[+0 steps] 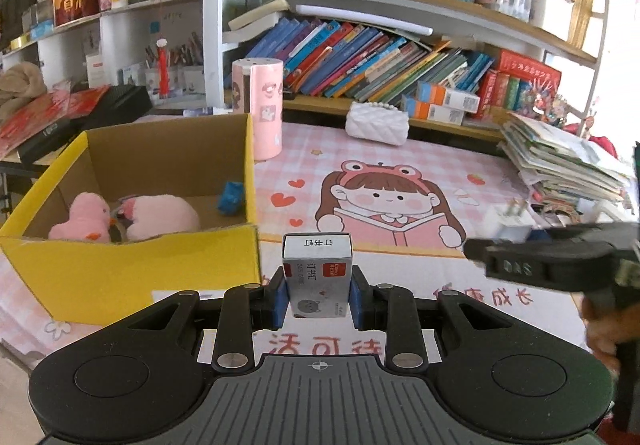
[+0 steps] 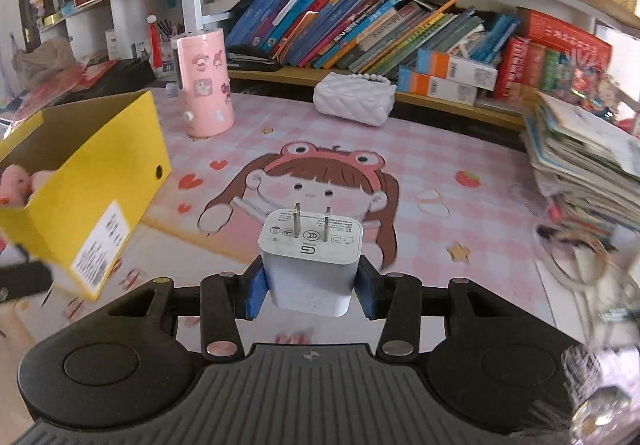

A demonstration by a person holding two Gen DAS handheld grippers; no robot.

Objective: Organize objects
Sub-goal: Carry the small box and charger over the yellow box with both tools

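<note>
My left gripper (image 1: 319, 295) is shut on a small grey staple box (image 1: 317, 277), held upright above the pink mat just right of the yellow cardboard box (image 1: 132, 277). Inside that box lie two pink plush toys (image 1: 160, 215) and a small blue object (image 1: 231, 197). My right gripper (image 2: 312, 291) is shut on a white plug charger (image 2: 312, 269) with its two prongs pointing away, lifted over the mat. In the left wrist view the right gripper (image 1: 476, 251) shows blurred at the right edge with the white charger (image 1: 510, 223). The yellow box (image 2: 100, 197) stands to the left in the right wrist view.
A pink cylinder container (image 1: 258, 109) stands behind the yellow box. A white quilted purse (image 1: 378, 123) lies by the bookshelf (image 1: 400, 65). A leaning stack of booklets (image 1: 560, 161) fills the right side. The pink cartoon mat (image 2: 320, 181) covers the table.
</note>
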